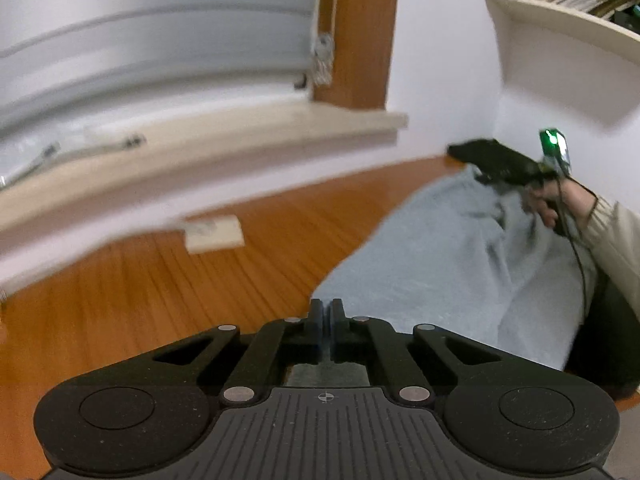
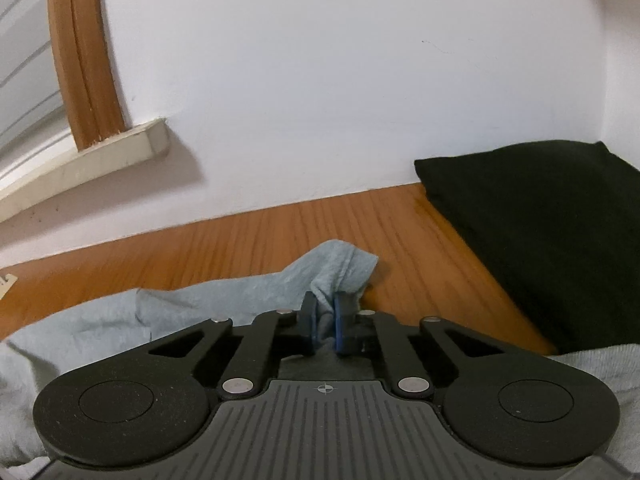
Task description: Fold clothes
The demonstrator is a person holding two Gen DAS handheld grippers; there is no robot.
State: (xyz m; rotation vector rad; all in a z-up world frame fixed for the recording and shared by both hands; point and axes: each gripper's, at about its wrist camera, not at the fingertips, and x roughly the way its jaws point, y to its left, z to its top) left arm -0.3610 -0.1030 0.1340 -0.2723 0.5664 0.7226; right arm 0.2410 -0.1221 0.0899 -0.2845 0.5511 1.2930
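**Both grippers are closing on the blue cloth**

You are holding the light blue garment (image 2: 248,296) with your right gripper (image 2: 327,320); its fingers are pinching a raised fold. Your left gripper (image 1: 327,322) is pressing its fingers together, and I cannot tell if cloth is between them. The garment is lying on the wooden table (image 1: 160,280), near a folded black cloth (image 2: 540,240).
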